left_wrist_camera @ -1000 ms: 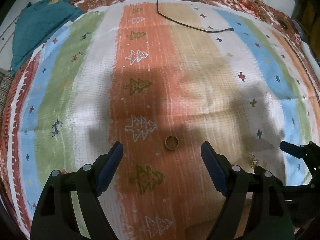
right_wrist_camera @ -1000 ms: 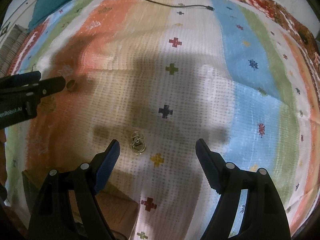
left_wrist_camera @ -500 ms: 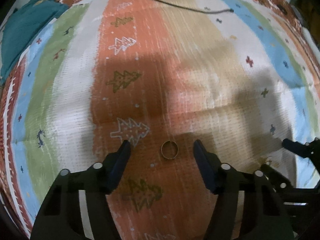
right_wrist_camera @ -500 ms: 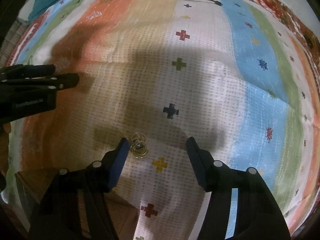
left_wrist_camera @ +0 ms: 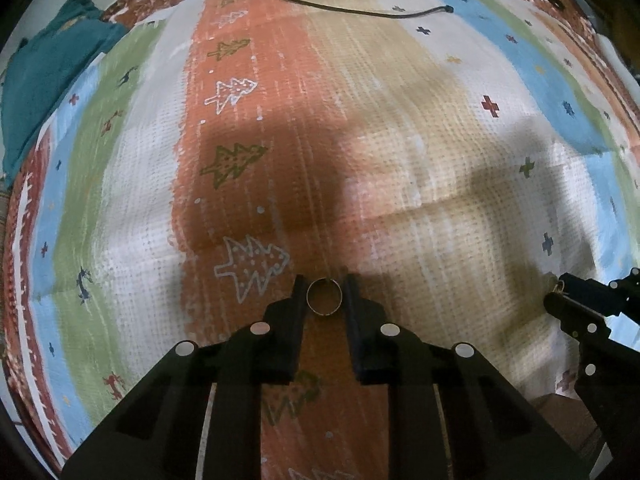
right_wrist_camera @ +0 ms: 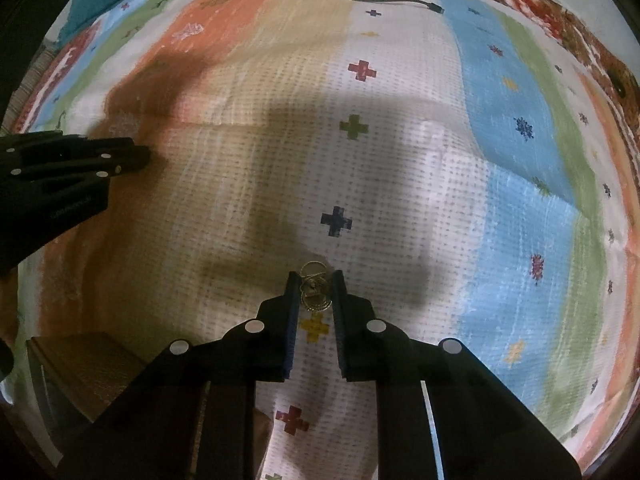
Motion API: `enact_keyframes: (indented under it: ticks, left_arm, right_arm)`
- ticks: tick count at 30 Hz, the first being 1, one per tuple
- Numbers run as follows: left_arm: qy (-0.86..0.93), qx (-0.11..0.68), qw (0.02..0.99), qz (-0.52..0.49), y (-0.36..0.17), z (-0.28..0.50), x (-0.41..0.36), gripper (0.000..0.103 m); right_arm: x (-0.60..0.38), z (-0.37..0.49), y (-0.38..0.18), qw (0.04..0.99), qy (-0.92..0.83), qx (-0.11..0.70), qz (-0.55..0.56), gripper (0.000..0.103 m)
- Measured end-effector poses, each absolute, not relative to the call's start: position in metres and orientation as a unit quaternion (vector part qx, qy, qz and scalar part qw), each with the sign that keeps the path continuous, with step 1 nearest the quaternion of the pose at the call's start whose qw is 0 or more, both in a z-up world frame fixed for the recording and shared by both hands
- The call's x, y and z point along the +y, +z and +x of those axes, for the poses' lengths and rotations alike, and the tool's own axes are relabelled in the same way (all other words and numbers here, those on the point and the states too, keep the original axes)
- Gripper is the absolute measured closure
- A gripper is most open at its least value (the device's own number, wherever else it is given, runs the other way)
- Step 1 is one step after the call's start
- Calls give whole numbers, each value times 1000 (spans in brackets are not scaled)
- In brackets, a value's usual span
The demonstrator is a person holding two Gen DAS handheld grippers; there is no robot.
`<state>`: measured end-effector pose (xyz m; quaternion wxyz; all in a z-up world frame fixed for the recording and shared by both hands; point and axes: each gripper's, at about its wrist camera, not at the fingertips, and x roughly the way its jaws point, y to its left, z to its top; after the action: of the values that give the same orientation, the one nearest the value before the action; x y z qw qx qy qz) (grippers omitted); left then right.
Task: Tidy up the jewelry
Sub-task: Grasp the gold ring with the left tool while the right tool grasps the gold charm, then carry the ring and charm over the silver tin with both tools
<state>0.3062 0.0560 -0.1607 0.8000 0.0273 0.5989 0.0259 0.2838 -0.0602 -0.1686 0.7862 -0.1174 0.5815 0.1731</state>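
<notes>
A thin gold ring (left_wrist_camera: 325, 314) stands on the orange stripe of the patterned cloth (left_wrist_camera: 400, 128). My left gripper (left_wrist_camera: 325, 294) points steeply down; its jaws are closing and both pads touch the ring's sides. A small bunch of gold earrings (right_wrist_camera: 316, 300) lies on the white stripe. My right gripper (right_wrist_camera: 315, 280) is closing on it too, with the bunch pinched between the blue pads. Each gripper shows at the edge of the other's view: the right gripper (left_wrist_camera: 560, 296) at the right, the left gripper (right_wrist_camera: 140, 156) at the left.
A black cable (left_wrist_camera: 360, 9) runs across the far part of the cloth. A teal garment (left_wrist_camera: 44, 72) lies at the far left corner. A brown box (right_wrist_camera: 80, 368) sits near the right gripper at the lower left of its view.
Both grippers' jaws have come in from wide apart, the left around the ring, the right around the earrings. The left gripper has sunk closer to the cloth.
</notes>
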Motion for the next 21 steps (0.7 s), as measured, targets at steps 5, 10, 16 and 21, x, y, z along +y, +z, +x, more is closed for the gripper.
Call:
enact_keyframes:
  ticks: [5, 10, 16, 21]
  left_arm:
    - [32, 589, 807, 19, -148, 299, 57, 85]
    - [34, 575, 818, 6, -133, 289, 59, 85]
    - [28, 561, 827, -8, -113, 274, 49, 85]
    - [16, 544, 839, -13, -95, 263, 40, 85]
  right_arm:
    - [-67, 279, -163, 789, 180, 576, -116, 87]
    - [-70, 271, -151, 797, 184, 564, -112, 87]
    - [-75, 259, -128, 818, 181, 536, -103, 87]
    - [-78, 250, -112, 832, 185, 515, -91, 87]
